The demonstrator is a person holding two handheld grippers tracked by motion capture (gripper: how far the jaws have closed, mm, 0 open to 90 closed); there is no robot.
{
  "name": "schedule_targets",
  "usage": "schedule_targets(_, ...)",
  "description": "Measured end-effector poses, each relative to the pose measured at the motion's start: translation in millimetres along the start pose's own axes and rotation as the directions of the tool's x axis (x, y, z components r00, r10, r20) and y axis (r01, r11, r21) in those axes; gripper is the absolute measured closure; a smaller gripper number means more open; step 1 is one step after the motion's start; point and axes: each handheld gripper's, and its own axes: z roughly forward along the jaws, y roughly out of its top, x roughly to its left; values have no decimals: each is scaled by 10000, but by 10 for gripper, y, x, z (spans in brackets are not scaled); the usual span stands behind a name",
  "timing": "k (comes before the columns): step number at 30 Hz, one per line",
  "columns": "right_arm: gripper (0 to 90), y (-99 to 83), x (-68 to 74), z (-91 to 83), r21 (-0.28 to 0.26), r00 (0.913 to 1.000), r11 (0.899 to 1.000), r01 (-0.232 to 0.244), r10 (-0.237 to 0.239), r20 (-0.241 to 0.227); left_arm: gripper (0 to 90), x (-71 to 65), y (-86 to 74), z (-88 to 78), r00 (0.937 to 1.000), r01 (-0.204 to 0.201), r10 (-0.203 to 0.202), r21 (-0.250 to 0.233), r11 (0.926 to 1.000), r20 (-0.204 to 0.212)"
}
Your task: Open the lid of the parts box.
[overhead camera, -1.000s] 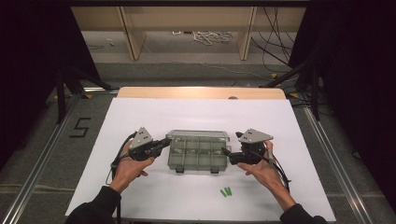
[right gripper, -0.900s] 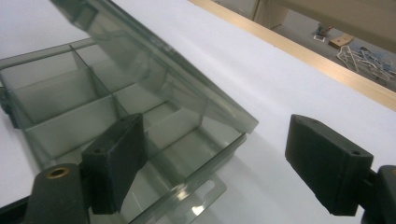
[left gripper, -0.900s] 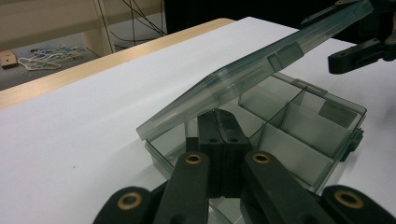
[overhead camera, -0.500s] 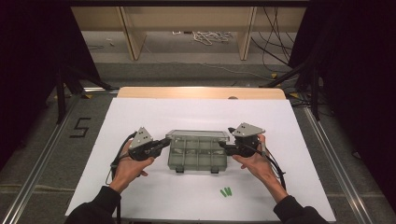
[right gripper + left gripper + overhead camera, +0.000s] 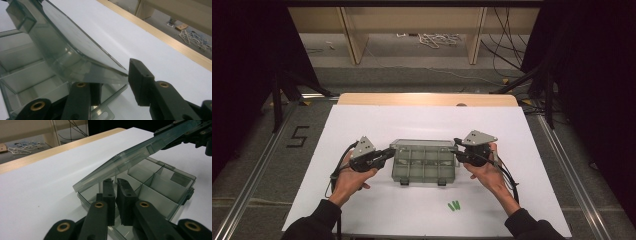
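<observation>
The right claw (image 5: pixel 115 75) has just been closing and now pinches the right edge of the clear lid (image 5: pixel 75 50), which lies tilted up just ahead of it over the box (image 5: pixel 424 162). The left claw (image 5: pixel 116 187), nearly together and just easing open, straddles the box's left wall; I cannot tell whether it grips. The compartments look empty, and two green pieces (image 5: pixel 454 205) lie on the table (image 5: pixel 412 120) nearer the right hand.

High view overhead facing forward, both gripper views close, sharing the box (image 5: pixel 425 161).
</observation>
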Motion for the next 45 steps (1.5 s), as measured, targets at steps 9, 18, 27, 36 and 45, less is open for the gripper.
schedule_targets(9, 665, 15, 18, -3, 121, 9999, 9999, -61, 59, 134, 709, -7, -83, 46, 9993, 383, -375, 1171, 9924, -94)
schedule_targets(18, 670, 24, 27, -4, 148, 9996, 9997, -196, 193, 211, 635, -21, -178, 145, 9978, 649, -607, 2301, 9710, -253)
schedule_targets(27, 677, 39, 26, 0, 210, 9993, 9994, -258, 252, 275, 669, -12, -224, 192, 9953, 971, -951, 2507, 9632, -202)
schedule_targets(36, 726, 69, -17, 17, 264, 9980, 9992, -306, 290, 569, 715, -46, -225, 189, 9947, 1016, -950, 2542, 9618, -382)
schedule_targets(45, 803, 90, -98, 60, 238, 9942, 9972, -706, 684, 834, 721, -52, -232, 188, 9933, 1146, -1077, 2487, 9618, -415)
